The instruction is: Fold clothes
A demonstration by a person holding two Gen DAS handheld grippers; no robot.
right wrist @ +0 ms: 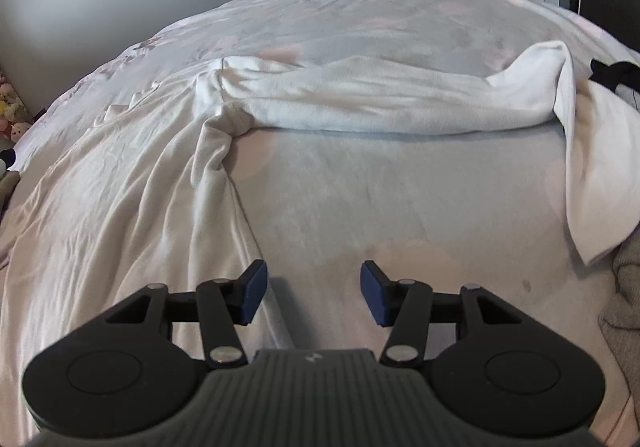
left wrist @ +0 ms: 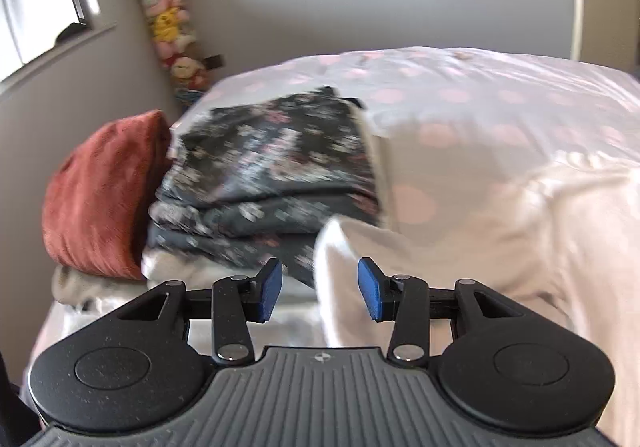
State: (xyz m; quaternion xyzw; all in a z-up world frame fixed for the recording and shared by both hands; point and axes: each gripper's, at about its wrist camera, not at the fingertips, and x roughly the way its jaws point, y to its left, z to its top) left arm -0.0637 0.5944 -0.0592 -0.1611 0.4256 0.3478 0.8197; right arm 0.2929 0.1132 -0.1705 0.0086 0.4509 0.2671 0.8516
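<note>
A white garment [right wrist: 360, 103] lies spread and rumpled across the bed, with one long part running toward me at the left [right wrist: 120, 207] and a flap hanging at the right [right wrist: 592, 175]. My right gripper [right wrist: 312, 293] is open and empty, low over the bedspread beside the garment's edge. In the left wrist view the white garment [left wrist: 500, 227] fills the right side. My left gripper [left wrist: 320, 289] is open and empty, just in front of its near corner. A folded dark floral pile [left wrist: 272, 167] lies beyond.
The bedspread [left wrist: 460, 95] is white with pink dots. A rust-red cushion [left wrist: 96, 191] sits left of the floral pile. A column of plush toys [left wrist: 168, 15] hangs in the wall corner. A black strap [right wrist: 612, 73] and grey fabric [right wrist: 624, 287] lie at the right edge.
</note>
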